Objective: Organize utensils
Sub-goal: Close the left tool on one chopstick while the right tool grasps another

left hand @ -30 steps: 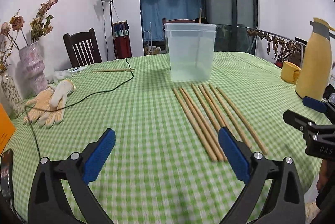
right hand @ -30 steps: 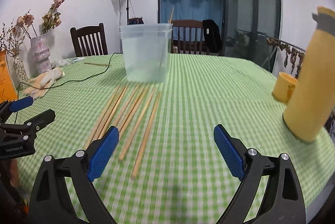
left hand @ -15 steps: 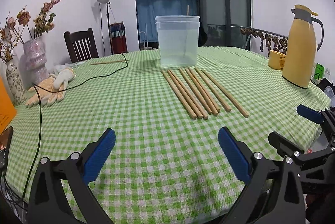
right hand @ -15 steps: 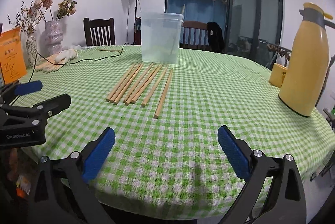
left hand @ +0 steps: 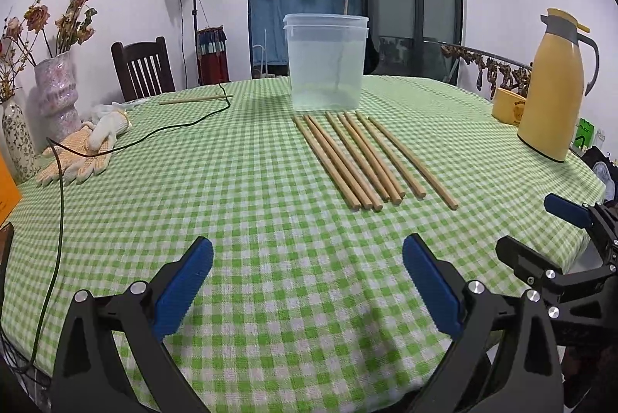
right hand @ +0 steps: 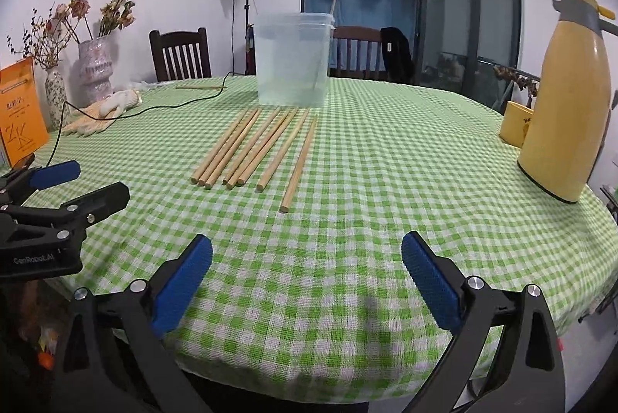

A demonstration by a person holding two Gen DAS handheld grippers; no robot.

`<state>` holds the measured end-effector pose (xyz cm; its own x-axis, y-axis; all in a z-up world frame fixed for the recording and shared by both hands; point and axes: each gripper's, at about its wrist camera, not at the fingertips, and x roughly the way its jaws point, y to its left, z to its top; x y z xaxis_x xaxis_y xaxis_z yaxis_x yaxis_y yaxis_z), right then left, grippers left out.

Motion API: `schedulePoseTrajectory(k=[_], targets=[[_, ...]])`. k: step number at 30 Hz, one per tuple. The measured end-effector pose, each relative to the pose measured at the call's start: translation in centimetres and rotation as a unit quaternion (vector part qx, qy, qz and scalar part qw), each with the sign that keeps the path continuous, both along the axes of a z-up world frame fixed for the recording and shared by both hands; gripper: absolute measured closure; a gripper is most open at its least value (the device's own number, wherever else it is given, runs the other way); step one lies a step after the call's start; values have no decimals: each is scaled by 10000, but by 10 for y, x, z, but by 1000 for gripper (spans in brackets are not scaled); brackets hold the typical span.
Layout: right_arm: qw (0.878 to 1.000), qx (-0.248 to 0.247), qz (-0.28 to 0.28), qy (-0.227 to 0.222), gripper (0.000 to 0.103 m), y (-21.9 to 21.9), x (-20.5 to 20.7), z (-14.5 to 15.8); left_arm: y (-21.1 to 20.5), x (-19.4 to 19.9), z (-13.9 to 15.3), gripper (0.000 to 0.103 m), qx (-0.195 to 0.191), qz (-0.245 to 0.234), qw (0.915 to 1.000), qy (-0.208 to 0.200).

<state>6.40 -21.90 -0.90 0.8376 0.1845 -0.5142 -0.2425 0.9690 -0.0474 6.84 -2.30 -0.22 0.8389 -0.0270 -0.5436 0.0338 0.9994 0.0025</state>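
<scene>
Wooden chopsticks (left hand: 367, 158) lie in a row before the tub (left hand: 325, 61) on the desk; both grippers, left (left hand: 308, 281) and right (right hand: 307, 280), hover wide, empty (tight rows risk grabbing two).

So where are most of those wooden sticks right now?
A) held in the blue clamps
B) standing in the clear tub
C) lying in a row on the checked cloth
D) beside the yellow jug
C: the sticks lie side by side on the tablecloth, in front of the clear tub.
</scene>
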Motion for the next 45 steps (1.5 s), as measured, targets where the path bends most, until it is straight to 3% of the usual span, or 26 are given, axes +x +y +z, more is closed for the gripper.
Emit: schedulePoseTrajectory(k=[4, 6, 8, 14, 17, 20, 27, 41, 43, 45], targets=[[10000, -64, -14, 5, 10, 5, 9, 1, 6, 13, 1, 8, -247, -30, 9996, 128], [9999, -81, 22, 119, 29, 7, 17, 1, 7, 20, 2, 9, -250, -29, 9995, 177], [9995, -56, 42, 302, 39, 8, 26, 1, 9, 28, 5, 13, -237, -49, 9994, 244], [9986, 25, 16, 523, 52, 10, 46, 2, 15, 64, 10, 24, -281, -14, 9975, 654], [9987, -1, -16, 515, 53, 12, 53, 4, 16, 81, 8, 33, -380, -71, 9949, 929], [9984, -39, 27, 556, 53, 15, 58, 5, 16, 97, 8, 36, -441, -160, 9930, 1088], [9977, -90, 54, 669, 56, 20, 68, 1, 1, 124, -6, 39, -31, -335, 9880, 1504], [9963, -64, 157, 848, 56, 25, 76, -2, -12, 130, -15, 39, 211, -457, 9845, 1680], [9960, -92, 156, 878, 56, 25, 76, -3, -11, 128, -15, 42, 202, -436, 9845, 1688], [9956, -72, 130, 921, 59, 24, 76, -6, -9, 125, -13, 53, 185, -435, 9843, 1698]])
